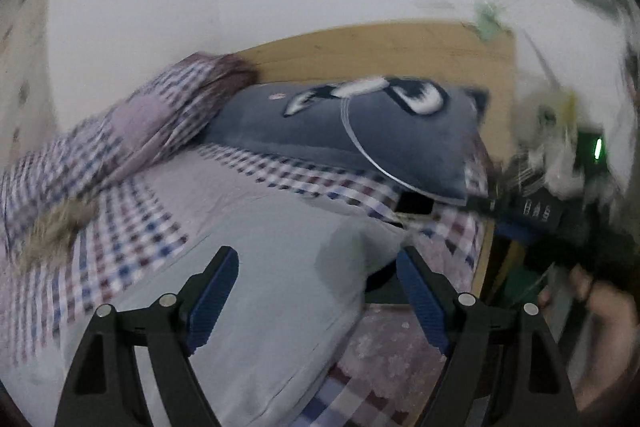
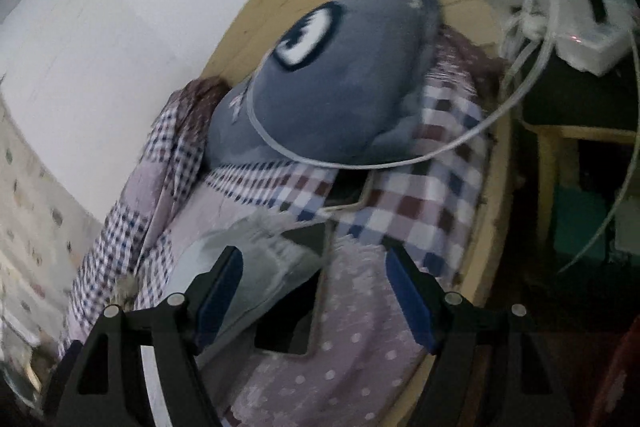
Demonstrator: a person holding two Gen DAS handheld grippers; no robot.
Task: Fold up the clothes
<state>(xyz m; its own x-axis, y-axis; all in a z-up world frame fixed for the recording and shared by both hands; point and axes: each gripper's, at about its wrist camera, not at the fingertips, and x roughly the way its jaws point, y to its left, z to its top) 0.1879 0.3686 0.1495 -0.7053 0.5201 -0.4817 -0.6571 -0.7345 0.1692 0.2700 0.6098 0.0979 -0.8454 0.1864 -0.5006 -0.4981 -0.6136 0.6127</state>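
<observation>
Grey plush cushion [image 2: 336,83] on checked bedsheet [image 2: 420,187]; white cable [image 2: 400,159] across it.

No words, numbers or brand names can be read in either view. The big grey plush pillow [image 1: 360,131] with a black and white eye shape has a tiny pink mark on it, but it is too blurry to read.
</observation>
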